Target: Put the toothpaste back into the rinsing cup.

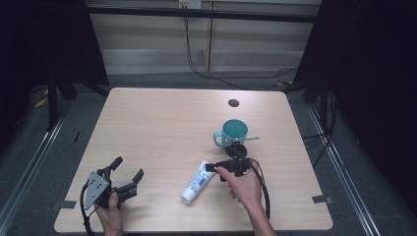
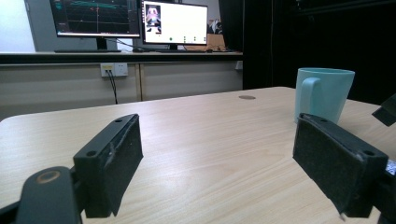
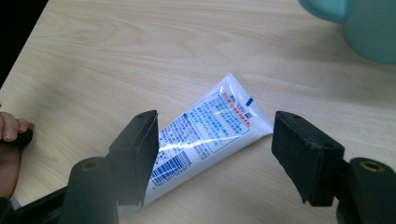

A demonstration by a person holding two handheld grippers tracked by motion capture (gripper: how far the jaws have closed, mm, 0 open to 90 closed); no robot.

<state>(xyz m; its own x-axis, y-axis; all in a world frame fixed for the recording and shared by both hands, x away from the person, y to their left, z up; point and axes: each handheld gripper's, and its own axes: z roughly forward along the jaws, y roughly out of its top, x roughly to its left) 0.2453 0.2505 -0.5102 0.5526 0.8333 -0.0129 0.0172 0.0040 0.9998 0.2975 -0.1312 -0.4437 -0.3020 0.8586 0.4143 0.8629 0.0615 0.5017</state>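
The toothpaste tube (image 1: 197, 182) lies flat on the table (image 1: 162, 123) in the high view, white with blue print, its cap end pointing toward seven o'clock and its flat crimped end toward one o'clock. At that crimped end sits the right gripper (image 1: 223, 164), held in the person's right hand (image 1: 243, 186); from here its jaws are too small to read. Just beyond it, at twelve o'clock from the gripper, stands a teal mug (image 1: 233, 132) with its handle toward nine o'clock and a thin stick resting across its rim. The left gripper (image 1: 127, 173) rests well apart at the table's near left corner, its jaws spread and bare, pointing toward one o'clock.

In the left gripper view the two black jaws stand wide apart over bare wood with nothing between them; the mug (image 2: 323, 93) rises at two o'clock, and monitors (image 2: 130, 21) glow on a counter at eleven o'clock.

In the right gripper view the jaws stand open above the tube (image 3: 205, 137), which runs from the left jaw at seven o'clock up toward one o'clock. Its lower end passes behind the left pad; I cannot tell whether they touch. The right pad is clear of it. The mug (image 3: 359, 25) fills the one o'clock corner.
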